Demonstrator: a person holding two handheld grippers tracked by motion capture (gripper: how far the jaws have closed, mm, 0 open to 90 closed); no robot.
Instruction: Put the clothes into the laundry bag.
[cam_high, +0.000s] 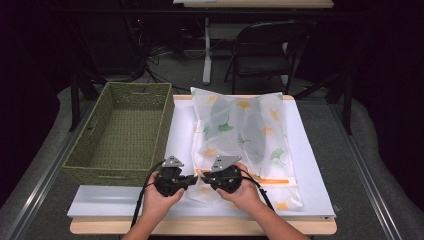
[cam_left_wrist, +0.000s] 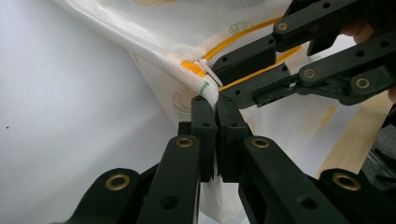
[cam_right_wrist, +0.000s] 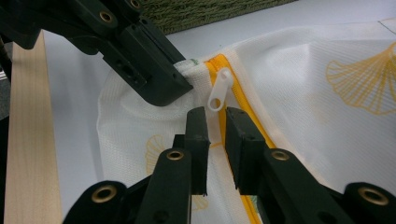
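step: unzip mesh bag (cam_high: 240, 135) | left hand-held gripper (cam_left_wrist: 215, 103) clenched on bag corner | right hand-held gripper (cam_right_wrist: 217, 119) slack, short of zipper pull (cam_right_wrist: 220, 89) | tip: should pinch tab squarely, keep corner taut

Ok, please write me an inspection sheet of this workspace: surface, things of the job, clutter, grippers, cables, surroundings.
Surface: white board on a wooden table.
Job's things: white mesh laundry bag with ginkgo leaf print, lying flat, dark items inside; yellow zipper near the front edge, its white pull tab at the left end.
Clutter: empty green woven basket at the left.
Grippers: left gripper shut on the bag's corner; right gripper open, jaws just short of the pull tab.
Cables: black cable trails from the left gripper.
Surroundings: folding chair and floor cables behind the table.
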